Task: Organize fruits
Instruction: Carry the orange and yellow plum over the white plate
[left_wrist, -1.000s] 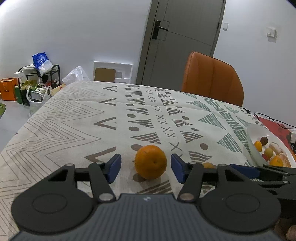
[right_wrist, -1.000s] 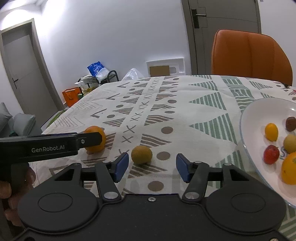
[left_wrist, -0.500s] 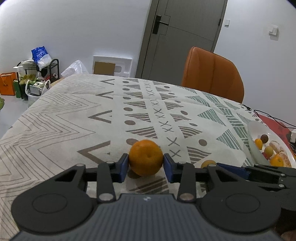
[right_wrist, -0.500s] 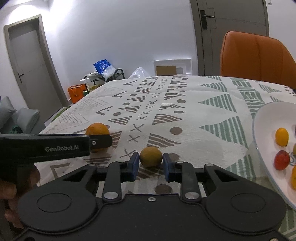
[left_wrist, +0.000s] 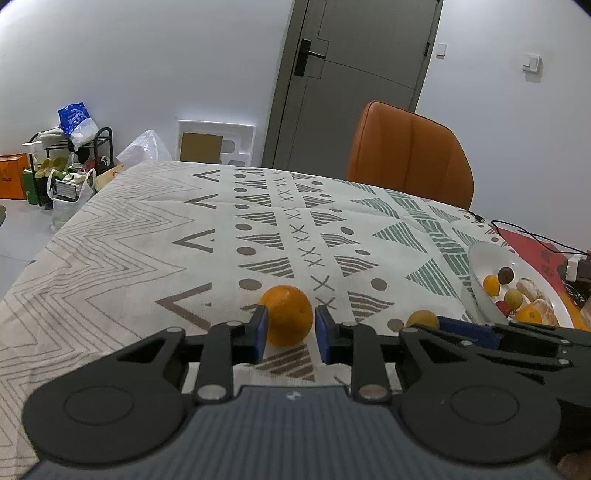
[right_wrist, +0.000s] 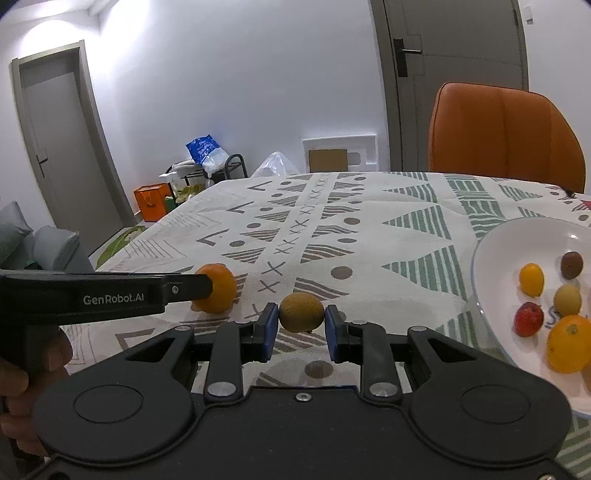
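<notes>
Blue-padded left tool (left_wrist: 287, 334) pinches round dimpled orange (left_wrist: 287, 314); right tool (right_wrist: 301, 328) clamps rough, perhaps russet, yellow-brown fruit (right_wrist: 301, 312).

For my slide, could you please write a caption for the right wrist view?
Right claw shut on a small brownish fruit, white plate of fruits at right.

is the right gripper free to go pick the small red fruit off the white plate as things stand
Probably not yet: the right gripper is shut on a small brownish-yellow fruit. The red fruit on the white plate lies uncovered beside it.
</notes>
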